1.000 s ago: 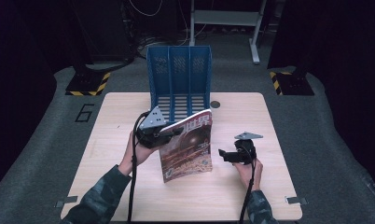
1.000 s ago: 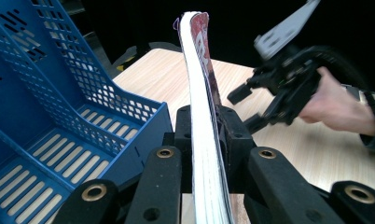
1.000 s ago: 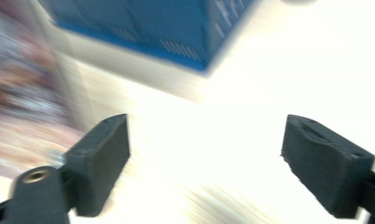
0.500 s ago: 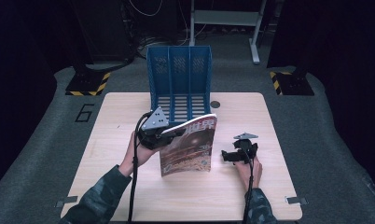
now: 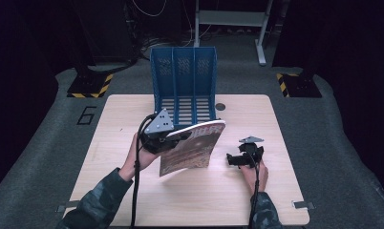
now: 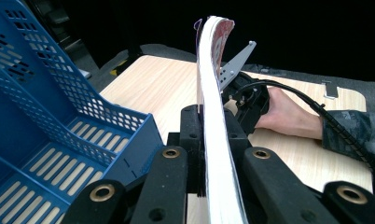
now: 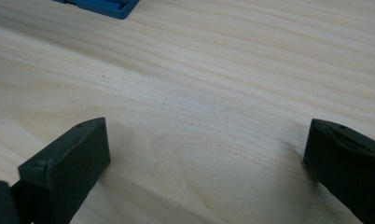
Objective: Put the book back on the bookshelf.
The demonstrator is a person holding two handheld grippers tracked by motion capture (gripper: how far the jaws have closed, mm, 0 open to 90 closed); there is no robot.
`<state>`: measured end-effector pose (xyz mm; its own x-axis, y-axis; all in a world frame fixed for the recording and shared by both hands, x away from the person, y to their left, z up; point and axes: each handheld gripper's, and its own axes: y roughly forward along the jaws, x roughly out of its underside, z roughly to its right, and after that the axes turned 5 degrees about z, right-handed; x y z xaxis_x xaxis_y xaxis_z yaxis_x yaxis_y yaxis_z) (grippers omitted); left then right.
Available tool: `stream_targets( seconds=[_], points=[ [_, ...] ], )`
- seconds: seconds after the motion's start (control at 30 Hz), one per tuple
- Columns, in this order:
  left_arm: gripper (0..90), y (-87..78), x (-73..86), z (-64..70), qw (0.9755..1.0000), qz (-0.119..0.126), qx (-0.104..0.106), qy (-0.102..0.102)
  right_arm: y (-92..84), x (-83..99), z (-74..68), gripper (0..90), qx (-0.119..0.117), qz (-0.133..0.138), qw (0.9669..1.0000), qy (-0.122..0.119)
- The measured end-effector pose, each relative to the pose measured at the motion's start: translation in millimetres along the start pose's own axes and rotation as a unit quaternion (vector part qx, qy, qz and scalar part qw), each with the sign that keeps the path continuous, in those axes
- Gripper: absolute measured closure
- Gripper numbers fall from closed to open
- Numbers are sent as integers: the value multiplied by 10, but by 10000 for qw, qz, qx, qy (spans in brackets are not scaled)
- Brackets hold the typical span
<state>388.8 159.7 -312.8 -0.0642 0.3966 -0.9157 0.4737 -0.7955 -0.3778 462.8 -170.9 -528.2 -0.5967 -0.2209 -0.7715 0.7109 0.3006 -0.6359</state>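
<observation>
A magazine (image 5: 192,150) with a reddish-brown cover is held on edge above the middle of the wooden table (image 5: 276,119), its top edge nearly level. My left gripper (image 5: 168,139) is shut on its left end. In the left gripper view the magazine (image 6: 212,93) runs edge-on between my left gripper's (image 6: 213,140) jaws. A blue slotted file rack (image 5: 183,81) stands just behind it at the table's far edge. My right gripper (image 5: 241,156) rests low on the table to the magazine's right. In the right gripper view that gripper (image 7: 204,149) has just opened wide, with bare wood between its jaws.
The rack (image 6: 59,116) lies close on the left in the left gripper view, and the other hand with its gripper (image 6: 248,98) sits beyond the magazine. A corner of the rack (image 7: 106,5) shows at the top of the right gripper view. Dark floor surrounds the table.
The magazine has tipped so that its top edge lies flatter than a second ago. The right gripper has stayed in place on the table.
</observation>
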Motion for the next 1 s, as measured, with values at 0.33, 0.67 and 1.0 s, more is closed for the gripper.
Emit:
stream_targets(
  seconds=[0.33,0.67,1.0],
  points=[
    [836,-169,-41,-64,9999,59,-133,-53,-1,1,2,10,4,32,10000,15],
    [837,-392,-5,-144,9990,113,-396,-146,-3,3,8,18,14,47,10000,-8],
    [837,-596,-5,-266,9974,128,-694,-145,-2,4,16,24,11,70,10000,-57]
  ],
)
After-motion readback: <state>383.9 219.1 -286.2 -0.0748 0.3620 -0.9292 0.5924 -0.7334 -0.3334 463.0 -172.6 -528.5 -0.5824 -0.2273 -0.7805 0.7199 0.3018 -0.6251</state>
